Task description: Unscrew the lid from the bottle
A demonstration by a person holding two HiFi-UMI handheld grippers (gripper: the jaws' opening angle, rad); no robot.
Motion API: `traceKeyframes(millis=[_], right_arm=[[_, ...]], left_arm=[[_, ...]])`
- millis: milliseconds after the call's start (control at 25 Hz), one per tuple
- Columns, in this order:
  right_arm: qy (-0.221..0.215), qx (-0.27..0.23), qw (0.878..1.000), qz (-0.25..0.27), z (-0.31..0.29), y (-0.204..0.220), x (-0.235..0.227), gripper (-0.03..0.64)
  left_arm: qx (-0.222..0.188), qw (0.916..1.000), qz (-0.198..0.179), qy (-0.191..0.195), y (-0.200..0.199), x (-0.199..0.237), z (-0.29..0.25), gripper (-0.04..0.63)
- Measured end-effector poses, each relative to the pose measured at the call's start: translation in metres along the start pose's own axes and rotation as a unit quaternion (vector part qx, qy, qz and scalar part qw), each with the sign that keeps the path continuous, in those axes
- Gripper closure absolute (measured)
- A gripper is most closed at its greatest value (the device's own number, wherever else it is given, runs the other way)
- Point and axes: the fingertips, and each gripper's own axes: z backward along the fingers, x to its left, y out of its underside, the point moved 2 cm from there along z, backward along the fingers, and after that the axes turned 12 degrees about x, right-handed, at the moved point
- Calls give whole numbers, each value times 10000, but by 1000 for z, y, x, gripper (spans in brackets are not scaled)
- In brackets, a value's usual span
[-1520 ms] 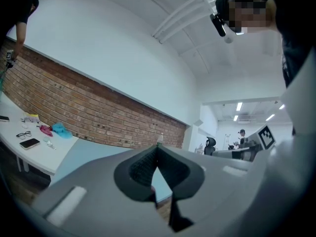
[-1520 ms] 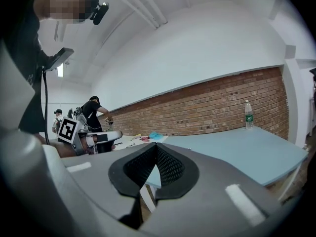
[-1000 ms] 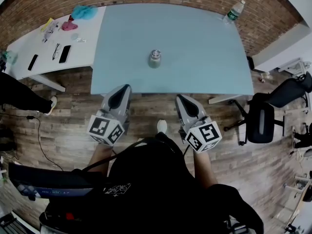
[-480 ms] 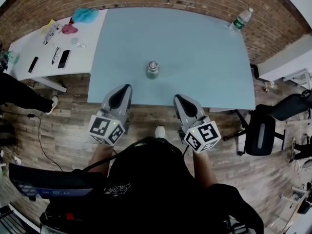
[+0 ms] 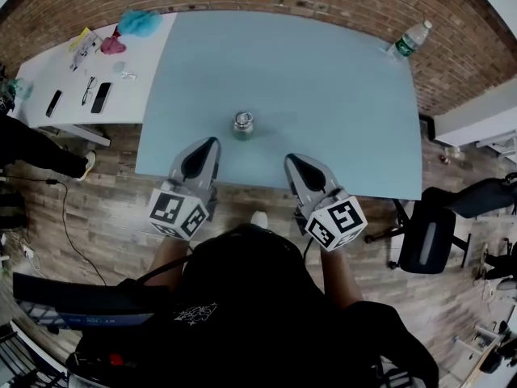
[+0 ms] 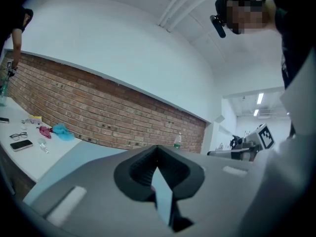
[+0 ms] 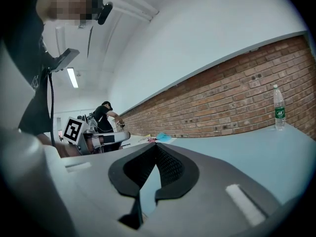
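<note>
Hovering short of bottle (image 5: 243,124): left claw (image 5: 208,144), right claw (image 5: 291,160) closed, empty.

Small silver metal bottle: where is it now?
Head view: the small silver metal bottle stands near the person-side edge of the light blue table, ahead of and between the left gripper and right gripper.

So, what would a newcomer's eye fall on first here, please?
A small silver metal bottle stands alone near the front edge of the pale blue table. The grey left tool and right tool, both shut, point toward it. A clear plastic water bottle stands at the far right corner.
</note>
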Motion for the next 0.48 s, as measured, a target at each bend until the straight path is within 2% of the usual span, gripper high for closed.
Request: traceKeyframes(millis=[480], right_arm=[[-334,60,9994,32,-6,7,-30,615]], left_arm=[[225,9995,-17,-234,9,-13,-22,595]])
